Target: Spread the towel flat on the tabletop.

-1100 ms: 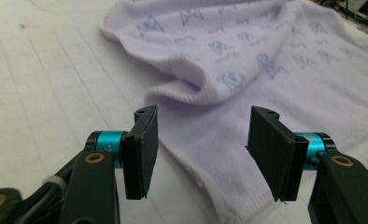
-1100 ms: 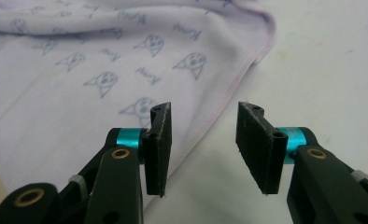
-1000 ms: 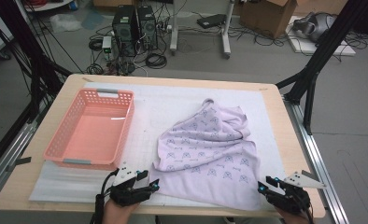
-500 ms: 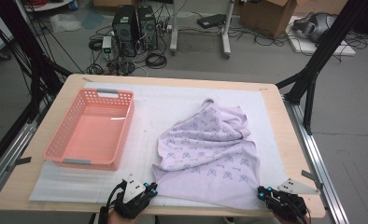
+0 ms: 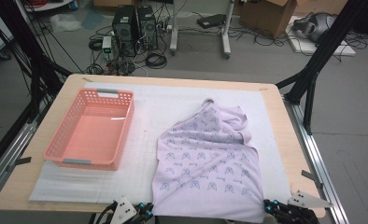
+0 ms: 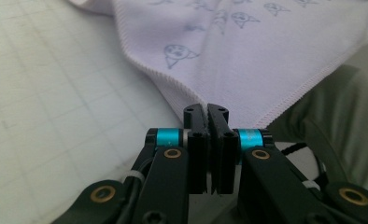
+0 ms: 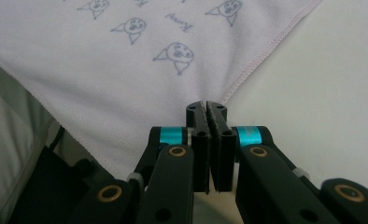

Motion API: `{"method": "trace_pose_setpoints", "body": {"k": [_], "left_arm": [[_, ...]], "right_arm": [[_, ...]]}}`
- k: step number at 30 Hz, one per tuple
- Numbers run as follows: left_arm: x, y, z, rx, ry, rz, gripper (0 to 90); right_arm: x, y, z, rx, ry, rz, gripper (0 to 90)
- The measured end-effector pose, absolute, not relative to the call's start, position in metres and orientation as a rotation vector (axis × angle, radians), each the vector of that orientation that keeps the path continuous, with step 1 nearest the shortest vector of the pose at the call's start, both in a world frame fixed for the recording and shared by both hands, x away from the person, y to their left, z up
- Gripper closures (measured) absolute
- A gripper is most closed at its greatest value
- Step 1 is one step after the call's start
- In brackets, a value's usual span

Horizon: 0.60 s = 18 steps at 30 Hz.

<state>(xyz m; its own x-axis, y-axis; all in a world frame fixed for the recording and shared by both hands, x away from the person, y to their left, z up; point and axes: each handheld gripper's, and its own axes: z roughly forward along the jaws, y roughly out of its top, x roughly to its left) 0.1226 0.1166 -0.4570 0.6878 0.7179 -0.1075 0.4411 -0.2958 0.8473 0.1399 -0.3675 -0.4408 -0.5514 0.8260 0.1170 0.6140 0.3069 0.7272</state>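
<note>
A: Where did we find the towel (image 5: pixel 209 161) at that moment?

B: We saw it spread on the white mat (image 5: pixel 145 116), on the right half of the table (image 5: pixel 285 140), its far part bunched and folded over, its near hem hanging at the table's front edge. It was pale lilac, printed with small dog faces.

A: And the 2 grippers?

B: We saw both at the near edge. The left gripper (image 6: pixel 208 110) had its jaws clenched on the towel's near left corner; in the left gripper view we saw the stitched hem run straight into the pressed pads. The right gripper (image 7: pixel 206 108) gripped the near right corner the same way. Both had just been closing, and the cloth sat between the jaws of each.

A: Anything else on the table?

B: We noted 1 pink basket (image 5: pixel 92 130) at the left, standing on the mat well apart from the towel.
</note>
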Motion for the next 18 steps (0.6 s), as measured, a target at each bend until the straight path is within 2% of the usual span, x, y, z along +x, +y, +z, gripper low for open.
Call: {"method": "trace_pose_setpoints", "body": {"k": [3, 4, 5, 6, 7, 9, 13, 18], "left_arm": [[0.117, 0.112, -0.460, 1.948, 0.871, 0.315, 83.5], [0.118, 0.111, -0.460, 1.938, 0.869, 0.326, 74.1], [0.119, 0.110, -0.458, 1.921, 0.877, 0.338, 59.6], [0.122, 0.112, -0.456, 1.898, 0.883, 0.355, 51.1], [0.126, 0.114, -0.453, 1.875, 0.887, 0.380, 47.4], [0.135, 0.121, -0.448, 1.828, 0.903, 0.411, 44.7], [0.161, 0.130, -0.445, 1.780, 0.976, 0.385, 43.4], [0.197, 0.117, -0.446, 1.815, 0.994, 0.351, 43.4]], "right_arm": [[0.128, -0.374, -0.443, 1.319, 2.310, 1.044, 88.5], [0.127, -0.376, -0.444, 1.326, 2.308, 1.053, 88.2], [0.127, -0.378, -0.444, 1.340, 2.294, 1.063, 85.3], [0.127, -0.380, -0.443, 1.350, 2.278, 1.078, 78.6], [0.127, -0.380, -0.442, 1.356, 2.264, 1.088, 74.3], [0.129, -0.380, -0.440, 1.354, 2.230, 1.119, 65.8], [0.135, -0.376, -0.438, 1.351, 2.184, 1.129, 63.0], [0.154, -0.369, -0.440, 1.340, 2.158, 1.086, 57.7]]}}
